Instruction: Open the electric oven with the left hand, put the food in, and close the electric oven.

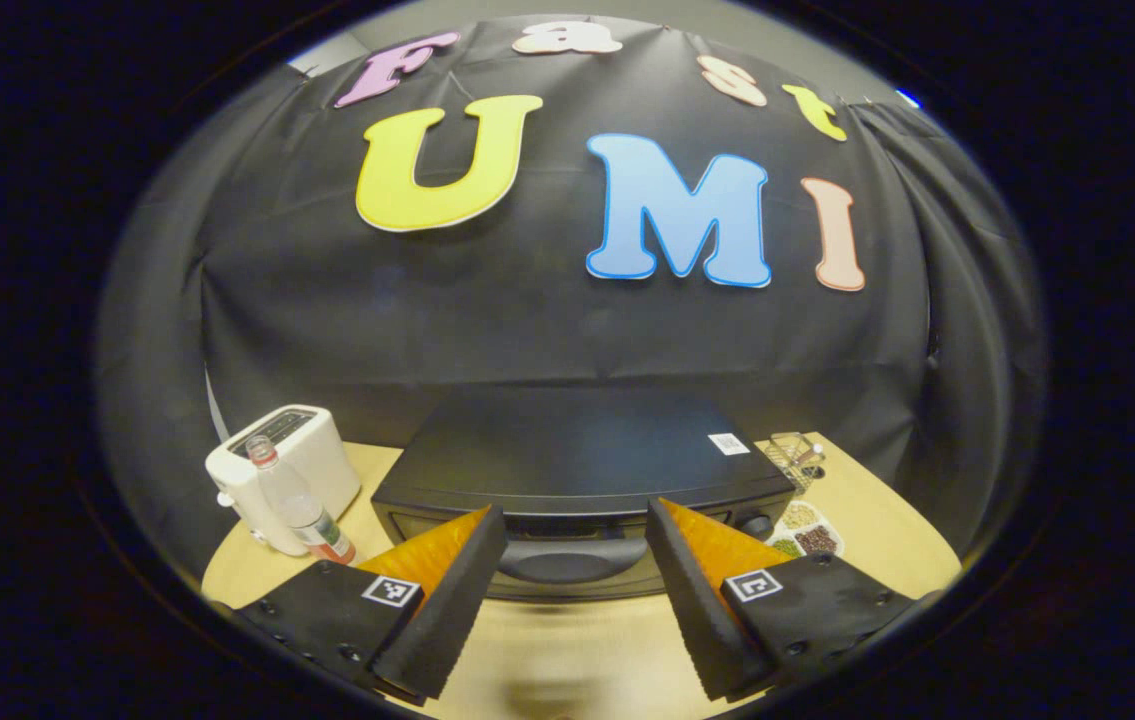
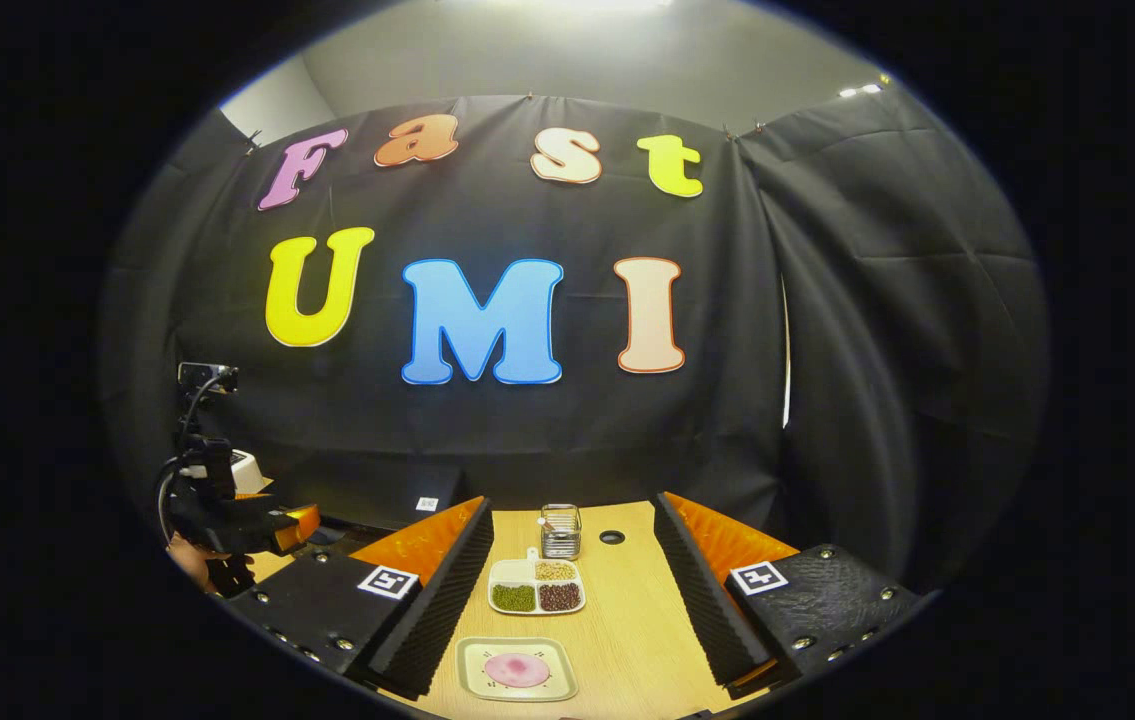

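A black electric oven (image 1: 577, 460) stands shut on the wooden table, its door handle (image 1: 572, 560) facing me. In the left gripper view my left gripper (image 1: 575, 535) is open just in front of the handle, one finger on each side of it, not touching. In the right gripper view my right gripper (image 2: 572, 535) is open above the table. Below it lies a small square plate (image 2: 517, 668) with a pink round piece of food on it. The oven (image 2: 397, 490) shows at the left of that view, with the left gripper (image 2: 237, 520) before it.
A white toaster (image 1: 282, 470) and a plastic bottle (image 1: 299, 505) stand left of the oven. Right of it are a divided dish of beans (image 1: 805, 530) (image 2: 537, 587) and a small wire basket (image 1: 795, 455) (image 2: 560, 530). A cable hole (image 2: 612, 537) is in the table.
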Action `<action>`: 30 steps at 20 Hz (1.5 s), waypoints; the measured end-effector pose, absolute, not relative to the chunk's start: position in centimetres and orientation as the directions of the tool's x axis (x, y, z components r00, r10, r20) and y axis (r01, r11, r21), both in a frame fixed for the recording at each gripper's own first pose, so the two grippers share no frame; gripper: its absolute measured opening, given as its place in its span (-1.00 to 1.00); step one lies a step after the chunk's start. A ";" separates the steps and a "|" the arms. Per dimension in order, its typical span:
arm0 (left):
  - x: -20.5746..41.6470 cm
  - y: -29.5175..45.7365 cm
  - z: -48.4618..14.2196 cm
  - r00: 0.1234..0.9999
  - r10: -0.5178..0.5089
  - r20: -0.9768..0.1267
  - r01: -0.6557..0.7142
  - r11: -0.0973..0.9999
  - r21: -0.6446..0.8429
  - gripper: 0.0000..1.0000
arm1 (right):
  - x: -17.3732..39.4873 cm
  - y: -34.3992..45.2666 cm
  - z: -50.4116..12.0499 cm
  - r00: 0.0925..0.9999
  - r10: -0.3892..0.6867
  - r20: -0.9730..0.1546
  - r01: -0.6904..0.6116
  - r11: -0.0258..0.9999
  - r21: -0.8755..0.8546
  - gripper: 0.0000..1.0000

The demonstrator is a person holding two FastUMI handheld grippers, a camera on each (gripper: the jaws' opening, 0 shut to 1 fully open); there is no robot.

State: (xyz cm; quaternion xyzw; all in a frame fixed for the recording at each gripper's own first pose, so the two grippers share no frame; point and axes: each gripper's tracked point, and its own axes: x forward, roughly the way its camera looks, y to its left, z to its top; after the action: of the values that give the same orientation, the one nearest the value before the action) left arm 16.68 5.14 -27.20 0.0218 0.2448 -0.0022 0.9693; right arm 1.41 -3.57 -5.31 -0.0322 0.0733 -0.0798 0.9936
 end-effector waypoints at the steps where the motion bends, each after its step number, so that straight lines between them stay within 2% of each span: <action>1: 17.1 5.3 -27.9 0.874 0.008 -0.486 0.011 0.999 0.037 0.99 | 1.5 -3.6 -5.4 0.976 -0.167 -0.142 0.157 0.985 -0.078 0.96; 3: 17.8 5.8 -29.8 0.855 0.018 -0.519 0.001 0.999 0.036 0.83 | 1.5 -3.7 -5.4 0.974 -0.174 -0.145 0.164 0.983 -0.083 0.96; 4: 18.2 6.0 -30.5 0.850 0.022 -0.526 -0.001 0.999 0.042 0.99 | 1.5 -3.8 -5.4 0.973 -0.178 -0.145 0.167 0.982 -0.086 0.96; 6: 18.7 6.3 -31.0 0.848 0.030 -0.528 0.002 0.998 0.061 0.91 | 1.4 -4.0 -5.4 0.971 -0.186 -0.148 0.174 0.981 -0.092 0.96; 8: 19.0 6.4 -31.5 0.842 0.035 -0.538 0.006 0.997 0.074 0.91 | 1.5 -4.2 -5.6 0.969 -0.192 -0.156 0.179 0.979 -0.094 0.96; 9: 18.9 6.4 -31.3 0.843 0.043 -0.536 0.004 0.996 0.085 0.97 | 1.5 -4.3 -5.7 0.968 -0.194 -0.158 0.182 0.979 -0.091 0.96; 10: 18.8 6.3 -31.5 0.841 0.046 -0.538 0.010 0.995 0.101 0.91 | 1.5 -4.2 -5.8 0.968 -0.194 -0.160 0.182 0.979 -0.087 0.96; 12: 18.7 6.3 -31.7 0.841 0.040 -0.539 0.017 0.995 0.100 0.99 | 1.5 -4.1 -5.8 0.968 -0.190 -0.164 0.181 0.981 -0.074 0.96; 13: 18.3 6.2 -31.7 0.837 0.032 -0.546 0.015 0.996 0.082 0.83 | 1.6 -3.8 -5.9 0.969 -0.184 -0.165 0.175 0.982 -0.067 0.96; 14: 17.9 6.2 -31.6 0.835 0.024 -0.550 0.018 0.997 0.070 0.92 | 1.6 -3.6 -5.7 0.971 -0.176 -0.162 0.168 0.984 -0.064 0.95; 15: 17.4 6.3 -31.6 0.832 0.016 -0.554 0.027 0.997 0.070 0.84 | 1.6 -3.5 -5.6 0.972 -0.172 -0.158 0.164 0.984 -0.064 0.87; 16: 16.8 6.2 -31.7 0.832 0.011 -0.555 0.034 0.997 0.070 0.92 | 1.6 -3.4 -5.5 0.974 -0.165 -0.155 0.157 0.986 -0.061 0.96; 18: 15.6 6.2 -31.7 0.828 0.004 -0.561 0.033 0.998 0.055 0.97 | 1.4 -3.1 -5.4 0.976 -0.154 -0.152 0.147 0.987 -0.058 0.96; 22: 13.6 6.3 -32.3 0.820 0.013 -0.572 0.002 1.000 0.026 0.93 | 0.8 -3.0 -5.4 0.977 -0.140 -0.159 0.134 0.990 -0.054 0.96; 23: 13.1 6.2 -32.4 0.819 0.013 -0.574 0.000 1.000 0.023 0.92 | 0.6 -2.9 -5.4 0.978 -0.139 -0.157 0.132 0.990 -0.056 0.87; 24: 12.8 6.2 -32.5 0.817 0.013 -0.576 0.001 1.000 0.023 0.91 | 0.4 -3.0 -5.3 0.978 -0.138 -0.156 0.130 0.990 -0.059 0.96; 25: 12.6 6.2 -32.6 0.817 0.013 -0.576 0.001 1.000 0.024 0.83 | 0.1 -3.0 -5.3 0.978 -0.138 -0.155 0.130 0.990 -0.062 0.96; 26: 12.3 6.1 -32.7 0.818 0.014 -0.575 0.001 1.000 0.025 0.97 | -0.1 -3.1 -5.3 0.978 -0.140 -0.155 0.131 0.989 -0.066 0.96; 27: 12.0 6.2 -32.7 0.818 0.015 -0.575 0.000 1.000 0.025 0.83 | -0.4 -3.3 -5.4 0.977 -0.143 -0.157 0.134 0.989 -0.068 0.96; 30: 11.1 6.2 -33.2 0.815 0.016 -0.579 -0.004 1.000 0.022 0.83 | -1.2 -3.6 -5.5 0.975 -0.154 -0.161 0.144 0.987 -0.069 0.96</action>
State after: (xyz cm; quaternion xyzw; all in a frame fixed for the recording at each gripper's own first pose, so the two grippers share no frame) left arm 11.08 6.15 -33.19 0.0099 0.3039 0.0053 0.9526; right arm -1.19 -3.59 -5.51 -0.0284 0.0834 -0.0749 0.9933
